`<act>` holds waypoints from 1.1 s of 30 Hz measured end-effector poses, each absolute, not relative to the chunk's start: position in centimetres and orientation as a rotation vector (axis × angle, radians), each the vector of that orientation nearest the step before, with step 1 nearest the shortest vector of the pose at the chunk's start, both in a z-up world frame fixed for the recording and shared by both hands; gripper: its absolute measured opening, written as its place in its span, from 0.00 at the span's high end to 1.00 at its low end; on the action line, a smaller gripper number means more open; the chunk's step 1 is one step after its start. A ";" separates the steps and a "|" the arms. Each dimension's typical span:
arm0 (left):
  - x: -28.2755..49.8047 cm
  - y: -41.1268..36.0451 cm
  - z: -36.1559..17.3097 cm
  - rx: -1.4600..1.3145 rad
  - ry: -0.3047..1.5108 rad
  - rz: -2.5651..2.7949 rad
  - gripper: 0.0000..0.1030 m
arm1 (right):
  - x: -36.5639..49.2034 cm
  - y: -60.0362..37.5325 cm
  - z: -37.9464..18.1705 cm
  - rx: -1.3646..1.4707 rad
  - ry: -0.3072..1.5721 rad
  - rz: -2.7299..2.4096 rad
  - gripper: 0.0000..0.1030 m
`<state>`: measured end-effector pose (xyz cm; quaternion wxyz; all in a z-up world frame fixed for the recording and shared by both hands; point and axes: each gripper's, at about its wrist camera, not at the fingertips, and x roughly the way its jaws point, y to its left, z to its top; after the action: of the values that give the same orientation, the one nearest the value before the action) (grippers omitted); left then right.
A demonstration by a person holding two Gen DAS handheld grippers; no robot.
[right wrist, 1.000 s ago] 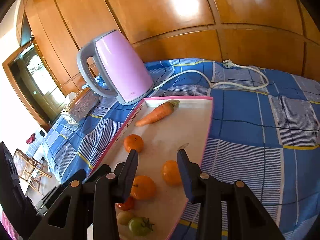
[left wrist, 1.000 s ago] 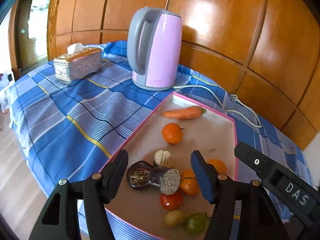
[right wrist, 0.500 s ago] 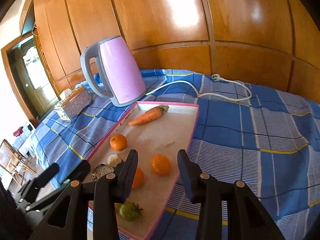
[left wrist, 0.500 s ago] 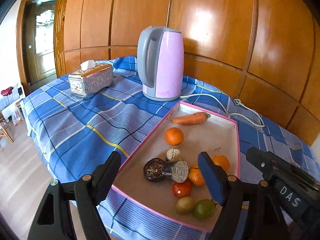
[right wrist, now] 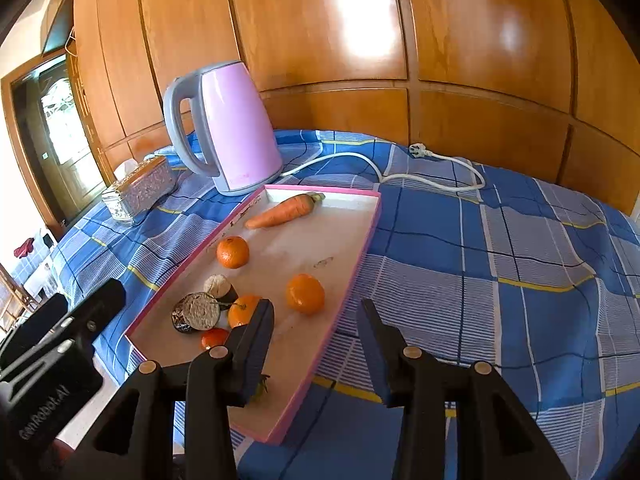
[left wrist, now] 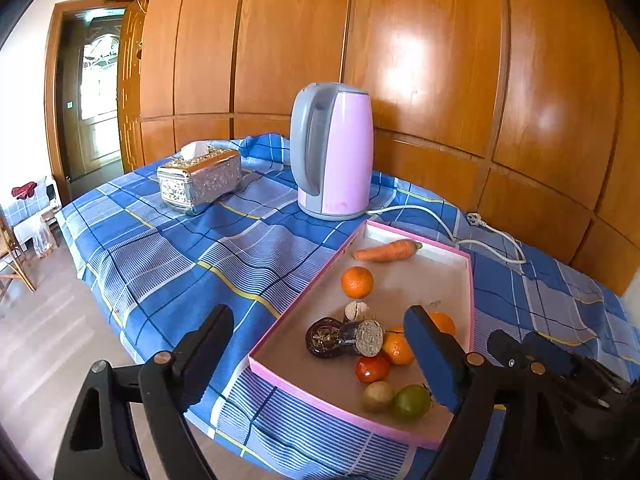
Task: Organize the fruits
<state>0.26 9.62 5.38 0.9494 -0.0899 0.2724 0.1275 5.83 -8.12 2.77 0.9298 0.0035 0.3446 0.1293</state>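
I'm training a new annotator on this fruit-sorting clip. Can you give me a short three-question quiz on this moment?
1. True or false: the carrot lies at the tray's end nearest the kettle.
2. How many orange citrus fruits are in the tray?
3. The left gripper holds: A) a tomato B) nothing C) the carrot.

Key: 1 true; 2 three; 3 B, its jaws are opening with nothing gripped.
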 end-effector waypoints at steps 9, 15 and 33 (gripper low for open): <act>-1.1 9.2 5.8 -0.172 0.542 0.259 0.12 | 4.6 -7.7 3.0 -0.017 0.692 0.270 0.57; -1.5 9.2 6.1 -0.174 0.534 0.260 0.11 | 4.0 -7.4 3.2 -0.036 0.684 0.272 0.57; -2.0 9.4 6.5 -0.183 0.527 0.267 0.09 | 3.5 -7.1 3.6 -0.045 0.673 0.275 0.57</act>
<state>-2.02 9.44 6.47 0.9526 -0.0901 0.2591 0.1316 3.46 -7.12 3.63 0.9344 -0.0221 0.3292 0.1347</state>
